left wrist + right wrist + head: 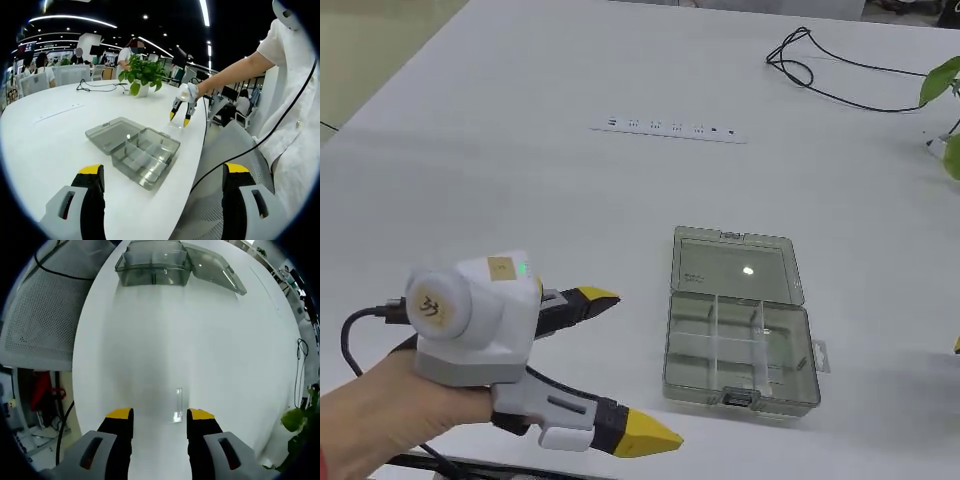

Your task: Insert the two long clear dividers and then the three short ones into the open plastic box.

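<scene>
The clear plastic box lies open on the white table, its lid flat behind it and clear dividers standing inside as a grid. My left gripper hovers left of the box, jaws wide apart and empty. In the left gripper view the box lies ahead of the left gripper, and beyond it the right gripper points down at the table edge. In the right gripper view a short clear divider lies flat on the table just ahead of the open right gripper, nearer its right finger. The box is far ahead.
A white power strip and a black cable lie at the back of the table, and a potted plant stands at its far corner. The table edge runs close to the right gripper, with a mesh chair beyond it.
</scene>
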Demonstrator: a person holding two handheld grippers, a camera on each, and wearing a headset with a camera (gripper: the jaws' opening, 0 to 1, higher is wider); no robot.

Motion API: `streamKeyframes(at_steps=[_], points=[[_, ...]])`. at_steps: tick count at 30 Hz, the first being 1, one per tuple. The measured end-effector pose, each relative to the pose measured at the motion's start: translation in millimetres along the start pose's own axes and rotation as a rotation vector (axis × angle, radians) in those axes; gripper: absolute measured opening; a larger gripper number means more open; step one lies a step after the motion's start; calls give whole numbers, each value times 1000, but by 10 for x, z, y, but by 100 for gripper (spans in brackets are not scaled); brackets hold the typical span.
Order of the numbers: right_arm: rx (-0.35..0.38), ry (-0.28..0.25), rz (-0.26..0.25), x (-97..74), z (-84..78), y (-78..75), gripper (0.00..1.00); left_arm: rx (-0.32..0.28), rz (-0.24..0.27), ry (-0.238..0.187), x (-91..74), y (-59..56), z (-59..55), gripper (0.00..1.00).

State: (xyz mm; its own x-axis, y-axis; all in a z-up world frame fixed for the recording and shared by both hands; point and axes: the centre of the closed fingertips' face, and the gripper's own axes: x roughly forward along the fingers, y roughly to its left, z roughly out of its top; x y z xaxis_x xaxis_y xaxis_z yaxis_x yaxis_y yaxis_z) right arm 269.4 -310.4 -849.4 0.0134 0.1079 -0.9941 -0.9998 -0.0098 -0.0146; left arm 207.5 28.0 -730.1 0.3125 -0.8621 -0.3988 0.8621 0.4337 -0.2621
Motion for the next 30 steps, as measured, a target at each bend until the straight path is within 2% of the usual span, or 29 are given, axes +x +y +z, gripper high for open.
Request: streamKeyframes(at_steps=[11,20,30], points=[[3,2,11,11,10,-20,41,-5,6,-2,-16,17,-1,100],[2,17,7,1,10,-30,33,-3,7,-3,-22,21,3,100],[5,9,-33,-67,46,-23,33,4,3,-5,-39,8,21,100]])
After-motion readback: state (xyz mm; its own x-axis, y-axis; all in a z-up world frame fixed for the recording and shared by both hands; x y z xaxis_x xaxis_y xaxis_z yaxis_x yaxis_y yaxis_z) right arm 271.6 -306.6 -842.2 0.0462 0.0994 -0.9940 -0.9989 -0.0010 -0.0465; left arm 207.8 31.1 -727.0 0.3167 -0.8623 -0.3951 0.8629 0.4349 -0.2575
